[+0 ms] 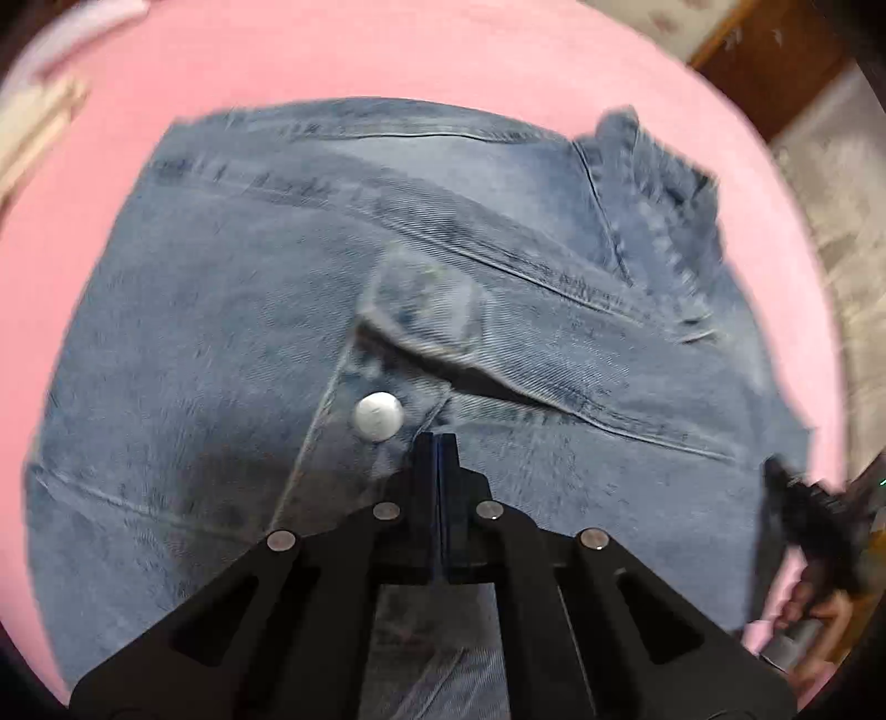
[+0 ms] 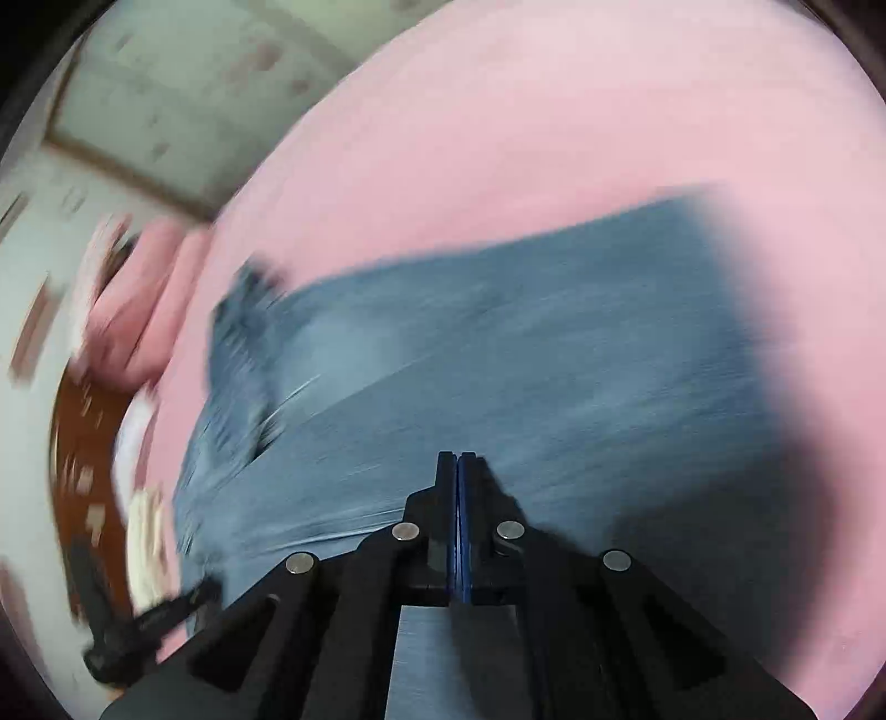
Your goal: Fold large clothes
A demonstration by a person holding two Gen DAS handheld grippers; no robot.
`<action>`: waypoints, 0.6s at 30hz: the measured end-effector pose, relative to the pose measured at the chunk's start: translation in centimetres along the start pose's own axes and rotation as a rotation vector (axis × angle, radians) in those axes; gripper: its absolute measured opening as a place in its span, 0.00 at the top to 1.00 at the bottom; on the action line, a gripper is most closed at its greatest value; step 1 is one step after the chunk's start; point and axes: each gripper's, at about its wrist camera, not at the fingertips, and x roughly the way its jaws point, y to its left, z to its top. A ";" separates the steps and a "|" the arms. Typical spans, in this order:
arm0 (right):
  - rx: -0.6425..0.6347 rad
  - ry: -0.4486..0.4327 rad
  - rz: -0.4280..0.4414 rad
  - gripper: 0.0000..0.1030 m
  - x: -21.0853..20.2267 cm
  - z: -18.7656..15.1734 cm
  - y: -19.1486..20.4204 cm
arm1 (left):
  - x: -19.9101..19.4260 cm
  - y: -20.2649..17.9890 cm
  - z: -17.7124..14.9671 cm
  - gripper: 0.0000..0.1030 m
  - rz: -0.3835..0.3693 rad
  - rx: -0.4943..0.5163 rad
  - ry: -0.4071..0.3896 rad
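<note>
A pair of blue jeans (image 1: 232, 343) lies spread on a pink bedcover (image 1: 387, 50). Its silver waist button (image 1: 378, 416) and the fly flap sit just ahead of my left gripper (image 1: 437, 440). That gripper is shut, its tips over the denim right of the button, with no cloth seen between the pads. In the blurred right wrist view the jeans (image 2: 554, 343) cross the bedcover (image 2: 554, 111), and my right gripper (image 2: 458, 457) is shut above them with nothing visible in it. The right gripper (image 1: 803, 520) also shows at the edge of the left wrist view, held by a hand (image 1: 825, 615).
Past the bed's right edge lie a wooden cabinet (image 1: 775, 61) and patterned floor (image 1: 847, 221). In the right wrist view, pink pillows (image 2: 144, 310) and a brown wooden piece (image 2: 83, 443) lie to the left. The left gripper (image 2: 149, 626) shows low on the left.
</note>
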 end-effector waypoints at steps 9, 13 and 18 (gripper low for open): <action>-0.002 -0.112 -0.228 0.98 -3.2 -3.5 2.0 | -1.6 -2.7 -2.6 0.99 -0.025 0.012 0.014; -0.031 0.066 0.088 0.96 -0.5 -9.1 6.9 | -1.8 -6.3 -5.8 0.99 -0.130 0.099 0.073; -0.021 0.235 0.181 0.96 3.5 -15.4 10.2 | -0.4 -8.1 -7.9 0.99 -0.097 0.172 0.135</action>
